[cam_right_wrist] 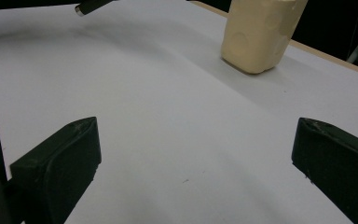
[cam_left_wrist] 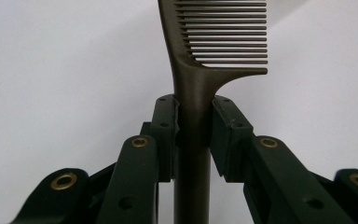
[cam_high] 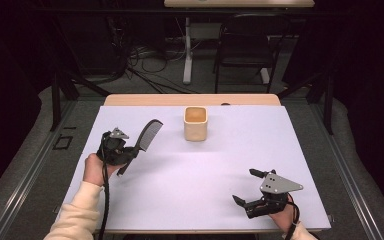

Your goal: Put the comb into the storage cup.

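Two black jaws rise from the bottom of the left gripper view, and they are pinching the handle of a dark comb [cam_left_wrist: 193, 116] between them. They press on it from both sides, just below the spot where the teeth begin. From there the comb runs straight out ahead of the claw.

In the high view, the left gripper [cam_high: 114, 148] holds the comb [cam_high: 147, 136] up off the white table [cam_high: 190, 175]. The comb's long side points away from the claw, forward and toward the middle of the table. Its teeth end is the far end.

Ahead of that tip, farther out from the left claw, stands a cream cup [cam_high: 195, 123]. It is upright and its top is open. The comb is near the cup but not touching it. I think the comb is meant to go into the cup. So what matters is this: the comb leans low and slanted, while the cup's mouth faces up. The comb may need to tip up and over the mouth.

The right gripper [cam_high: 246, 187] sits well apart from the cup, low by the near edge, with its jaws spread wide and nothing between them. The left claw is the nearer one.
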Available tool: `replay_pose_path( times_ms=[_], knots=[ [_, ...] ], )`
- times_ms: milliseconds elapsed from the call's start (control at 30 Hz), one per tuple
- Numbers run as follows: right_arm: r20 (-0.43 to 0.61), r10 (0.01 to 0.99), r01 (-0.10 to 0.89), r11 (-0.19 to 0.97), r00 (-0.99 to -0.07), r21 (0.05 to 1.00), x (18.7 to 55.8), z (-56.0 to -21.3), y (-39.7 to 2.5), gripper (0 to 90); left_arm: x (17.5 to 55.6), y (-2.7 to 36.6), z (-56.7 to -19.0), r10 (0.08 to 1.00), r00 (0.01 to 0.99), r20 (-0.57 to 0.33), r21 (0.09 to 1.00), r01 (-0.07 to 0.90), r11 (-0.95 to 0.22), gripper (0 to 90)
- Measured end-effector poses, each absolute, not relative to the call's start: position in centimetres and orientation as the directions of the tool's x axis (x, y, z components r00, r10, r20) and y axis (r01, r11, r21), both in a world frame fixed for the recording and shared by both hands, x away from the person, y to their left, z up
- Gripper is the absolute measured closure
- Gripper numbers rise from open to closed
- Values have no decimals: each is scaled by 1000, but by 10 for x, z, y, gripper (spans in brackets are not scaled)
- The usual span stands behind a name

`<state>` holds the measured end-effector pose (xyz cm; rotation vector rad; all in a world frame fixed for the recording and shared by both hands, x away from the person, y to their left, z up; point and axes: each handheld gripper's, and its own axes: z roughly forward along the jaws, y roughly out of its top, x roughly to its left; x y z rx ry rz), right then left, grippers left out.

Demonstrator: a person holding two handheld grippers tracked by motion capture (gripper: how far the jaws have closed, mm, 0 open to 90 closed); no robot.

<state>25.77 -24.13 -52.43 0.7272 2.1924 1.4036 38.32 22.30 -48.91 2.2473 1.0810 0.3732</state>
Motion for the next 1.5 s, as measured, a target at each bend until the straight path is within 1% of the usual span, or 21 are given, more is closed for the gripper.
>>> replay_pose_path(
  times_ms=[633, 1167, 1500],
  knots=[
    [-79, 630, 193, 352, -773, 916, 257, -524, -241, 9, 381, 223, -490, 786, 618, 1, 686, 571, -450, 721],
    [-85, 628, 191, 359, -774, 914, 258, -525, -240, 9, 386, 214, -489, 769, 639, 7, 684, 558, -470, 720],
    [-83, 631, 195, 359, -771, 913, 257, -525, -240, 9, 390, 202, -483, 750, 661, 15, 695, 533, -483, 720]
  ],
)
